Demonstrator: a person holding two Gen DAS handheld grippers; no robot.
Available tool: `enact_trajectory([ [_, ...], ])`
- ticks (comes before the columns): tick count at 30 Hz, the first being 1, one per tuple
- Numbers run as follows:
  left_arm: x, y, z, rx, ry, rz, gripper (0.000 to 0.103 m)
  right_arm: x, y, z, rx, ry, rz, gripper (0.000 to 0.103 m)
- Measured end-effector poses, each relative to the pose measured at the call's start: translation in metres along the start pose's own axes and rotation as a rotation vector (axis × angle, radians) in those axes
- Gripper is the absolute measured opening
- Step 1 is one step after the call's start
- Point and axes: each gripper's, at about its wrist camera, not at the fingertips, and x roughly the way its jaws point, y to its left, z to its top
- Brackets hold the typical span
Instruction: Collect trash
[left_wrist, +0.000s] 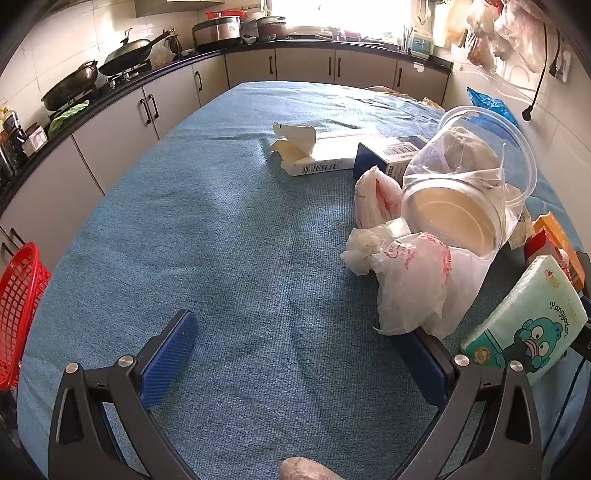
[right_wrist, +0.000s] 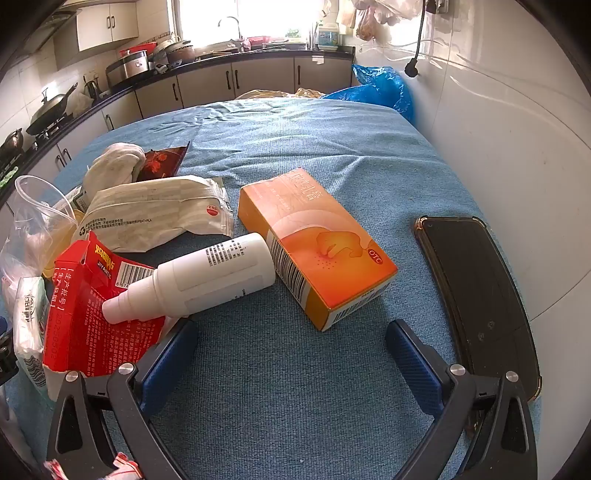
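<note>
Both grippers spread wide, nothing between the jaws. Left gripper (left_wrist: 295, 354) over bare blue cloth (left_wrist: 229, 236); trash sits right of frame: white plastic bag (left_wrist: 417, 284) touching its right finger, clear jar (left_wrist: 461, 192) above it, tissue pack (left_wrist: 528, 321) at lower right. Right gripper (right_wrist: 291, 350): orange box (right_wrist: 317, 243) and white spray bottle (right_wrist: 199, 280) just above the jaws, centre frame; torn red box (right_wrist: 85, 314) by the left finger; phone (right_wrist: 480, 295) at right.

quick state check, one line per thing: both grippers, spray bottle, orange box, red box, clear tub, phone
left gripper: open, empty
right gripper: open, empty
spray bottle: lying on its side across the red box
orange box: closed, lying flat
red box: torn open, flattened
clear tub: tipped on its side
phone: flat, screen dark
</note>
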Motion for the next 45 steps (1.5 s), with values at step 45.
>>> enact_trajectory([
  [45, 0.003, 0.003, 0.006, 0.04, 0.012, -0.022, 0.103, 0.0, -0.002, -0.001, 0.006, 0.007, 0.008, 0.103],
])
